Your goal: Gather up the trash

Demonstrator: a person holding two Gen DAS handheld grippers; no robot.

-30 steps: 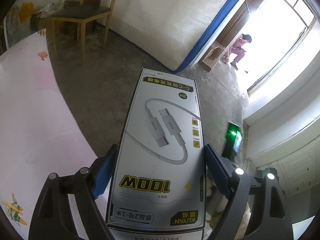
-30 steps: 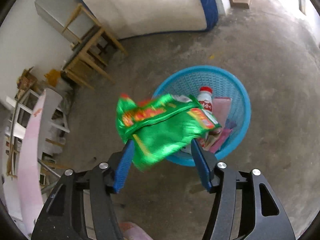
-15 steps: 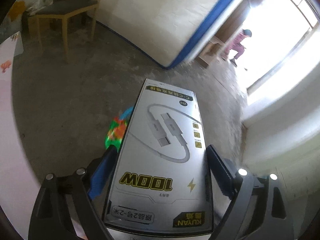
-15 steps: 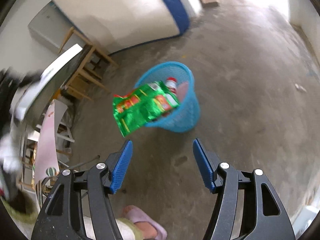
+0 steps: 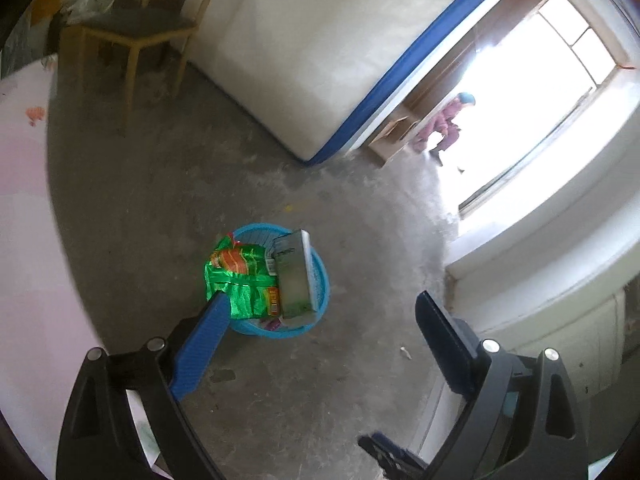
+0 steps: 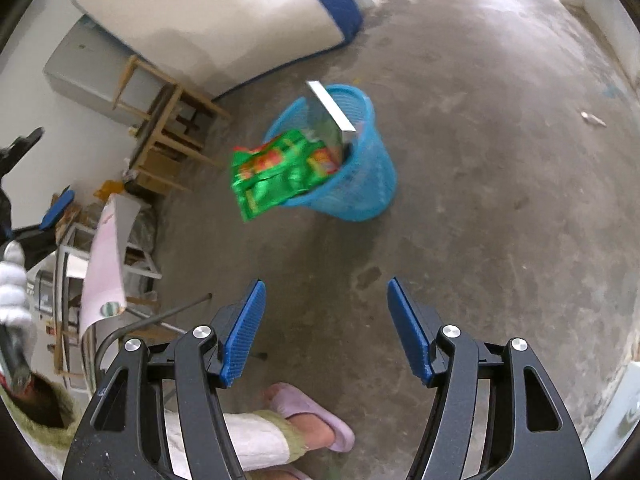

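Observation:
A blue plastic basket [image 5: 316, 280] [image 6: 360, 184] stands on the concrete floor. A grey cable box [image 5: 294, 276] [image 6: 332, 110] sticks up on end inside it. A green snack bag [image 5: 236, 276] [image 6: 280, 168], blurred, lies across the basket's near rim, half outside. My left gripper [image 5: 322, 298] is above and short of the basket, open wide and empty. My right gripper [image 6: 326, 284] is farther back from the basket, open, with only bare floor between its blue pads [image 6: 244, 328].
A white mattress with a blue edge [image 5: 304, 52] leans against the far wall, with a wooden chair [image 5: 132, 36] beside it. A person in pink [image 5: 440, 124] crouches at the bright doorway. A foot in a lilac slipper [image 6: 308, 412] is below my right gripper. A pink-white tabletop [image 5: 24, 200] is on the left.
My left gripper let go of the cable box, which now stands in the basket. The green bag fell from my right gripper onto the basket's rim, and that gripper drew back.

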